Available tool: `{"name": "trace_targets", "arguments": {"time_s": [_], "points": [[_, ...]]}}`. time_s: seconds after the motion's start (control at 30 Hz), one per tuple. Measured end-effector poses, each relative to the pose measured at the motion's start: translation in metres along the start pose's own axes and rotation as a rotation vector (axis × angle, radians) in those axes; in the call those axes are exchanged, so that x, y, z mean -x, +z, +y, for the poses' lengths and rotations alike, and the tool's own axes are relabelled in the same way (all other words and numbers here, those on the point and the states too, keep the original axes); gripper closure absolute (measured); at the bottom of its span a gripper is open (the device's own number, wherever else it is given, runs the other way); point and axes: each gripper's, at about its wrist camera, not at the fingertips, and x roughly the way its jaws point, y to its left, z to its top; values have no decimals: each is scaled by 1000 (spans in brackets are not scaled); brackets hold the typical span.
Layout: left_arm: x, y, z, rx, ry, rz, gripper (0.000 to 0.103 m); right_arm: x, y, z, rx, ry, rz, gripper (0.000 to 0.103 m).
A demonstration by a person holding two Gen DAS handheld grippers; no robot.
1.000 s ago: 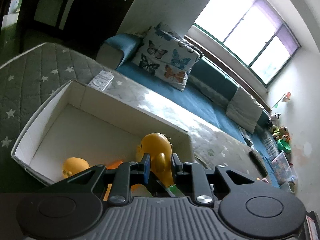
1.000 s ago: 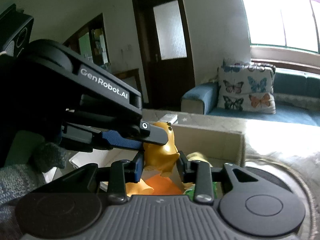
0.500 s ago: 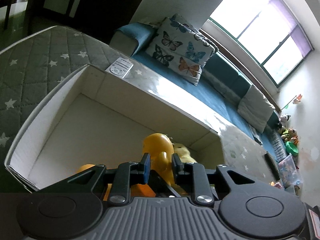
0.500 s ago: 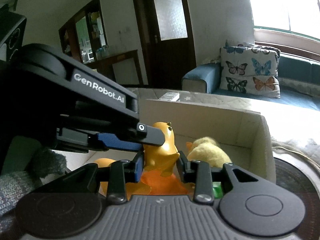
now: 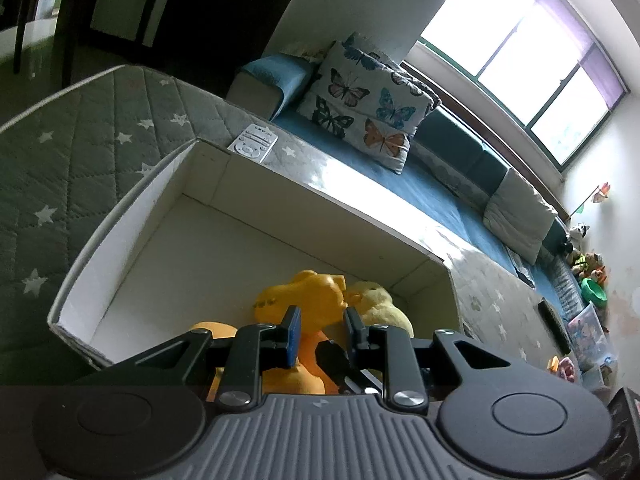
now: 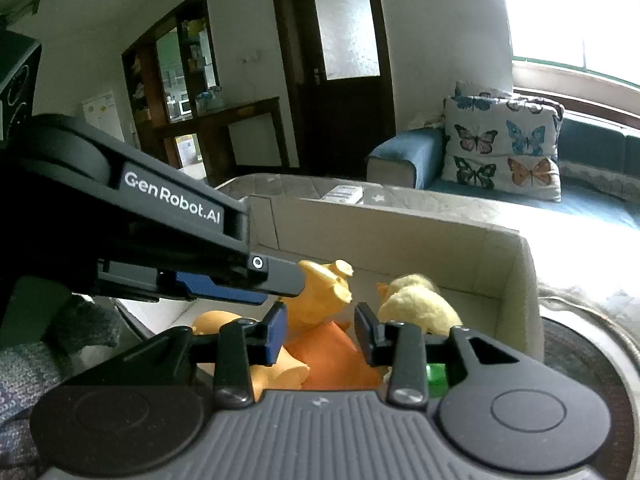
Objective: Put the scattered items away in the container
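Change: your left gripper (image 5: 318, 330) and right gripper (image 6: 320, 326) fingers have parted from the orange duck (image 5: 304, 296).
Meaning: it now rests inside the box (image 5: 120, 240), released.

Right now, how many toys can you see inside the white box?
At least 3 in the white cardboard box: an orange plastic duck in the middle, a pale yellow plush chick beside it, and a rounded orange toy near the front. The grippers may hide more.
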Motion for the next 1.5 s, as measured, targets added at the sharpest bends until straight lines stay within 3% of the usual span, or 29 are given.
{"name": "trace_targets", "arguments": {"time_s": [0.13, 0.2, 0.47, 0.7, 0.9, 1.5], "points": [[11, -4, -6, -18, 9, -10, 78, 13, 0, 2, 17, 2, -11, 60], [16, -8, -9, -29, 17, -13, 78, 21, -1, 3, 24, 1, -17, 51], [38, -29, -22, -90, 39, -33, 78, 56, -13, 6, 50, -5, -26, 43], [58, -52, -32, -157, 67, -84, 78, 83, -31, 7, 63, -23, -17, 25], [67, -71, -36, -199, 90, -107, 78, 100, -43, 9, 64, -32, -12, 20], [77, -119, -48, -296, 129, -67, 78, 135, -83, 7, 38, -64, 12, 0]]}}
